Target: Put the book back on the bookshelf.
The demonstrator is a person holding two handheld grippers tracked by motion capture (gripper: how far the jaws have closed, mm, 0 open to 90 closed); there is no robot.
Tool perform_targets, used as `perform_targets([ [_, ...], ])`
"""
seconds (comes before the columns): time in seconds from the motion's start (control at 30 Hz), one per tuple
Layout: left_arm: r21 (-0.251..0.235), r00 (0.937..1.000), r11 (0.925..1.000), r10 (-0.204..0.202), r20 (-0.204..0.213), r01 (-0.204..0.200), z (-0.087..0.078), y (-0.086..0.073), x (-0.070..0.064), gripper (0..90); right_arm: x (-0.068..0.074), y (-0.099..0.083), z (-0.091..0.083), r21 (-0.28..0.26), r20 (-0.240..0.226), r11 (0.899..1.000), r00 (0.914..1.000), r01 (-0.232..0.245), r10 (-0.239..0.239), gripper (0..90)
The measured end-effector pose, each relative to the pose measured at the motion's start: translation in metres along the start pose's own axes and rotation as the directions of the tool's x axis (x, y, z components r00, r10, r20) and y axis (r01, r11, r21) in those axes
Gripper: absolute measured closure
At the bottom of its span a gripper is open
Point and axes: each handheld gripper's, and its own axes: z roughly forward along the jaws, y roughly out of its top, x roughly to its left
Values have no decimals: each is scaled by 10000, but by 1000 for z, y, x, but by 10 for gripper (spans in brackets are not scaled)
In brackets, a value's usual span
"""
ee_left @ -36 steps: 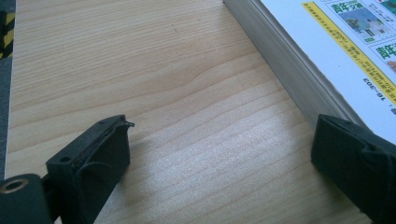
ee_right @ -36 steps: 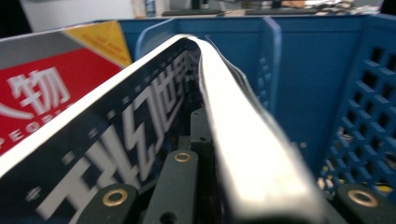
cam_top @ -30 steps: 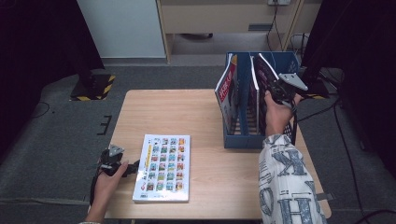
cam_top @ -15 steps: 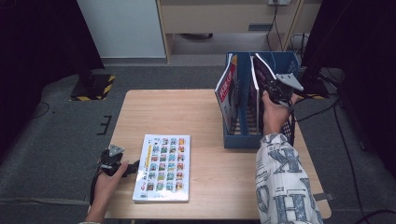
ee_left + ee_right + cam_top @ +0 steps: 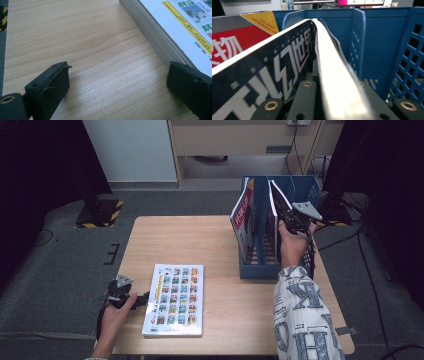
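Lab: dark curtains [image 5: 30,180], floor cables [image 5: 370,270], monitors [image 5: 359,2].

Desk [image 5: 210,245]: light wood-grain top, rectangular, centred in the high view; the grain shows close up in the left gripper view [image 5: 87,50].

Red magazine [image 5: 243,217]: stands on edge at 1 o'clock on the desk, tilted slightly (red cover with white characters and a yellow corner, see right gripper view [image 5: 232,42]).

Floor [image 5: 65,270]: grey carpet around the desk.

Striped base [image 5: 102,212]: black and yellow, on the floor at 10 o'clock, well apart from the desk.

White panel [image 5: 130,150]: upright at 11 o'clock.

Wooden cabinet [image 5: 240,137]: at 12 o'clock, just beside the white panel.

Cable [image 5: 370,285]: dark, lies on the floor at 3 to 4 o'clock.
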Motion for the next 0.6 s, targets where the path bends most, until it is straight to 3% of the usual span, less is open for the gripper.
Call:
perform_targets([
  [0.4, -10, 10000, 10000, -14, -1, 14, 0, 0, 0, 37, -2, -4, -8, 121, -178, 9999, 9998, -101, 103, 686],
  [0.6, -2, 10000, 10000, -8, -6, 8, 0, 0, 0, 37, 1, -5, -15, 169, -118, 9994, 9995, 312, -310, 610],
])
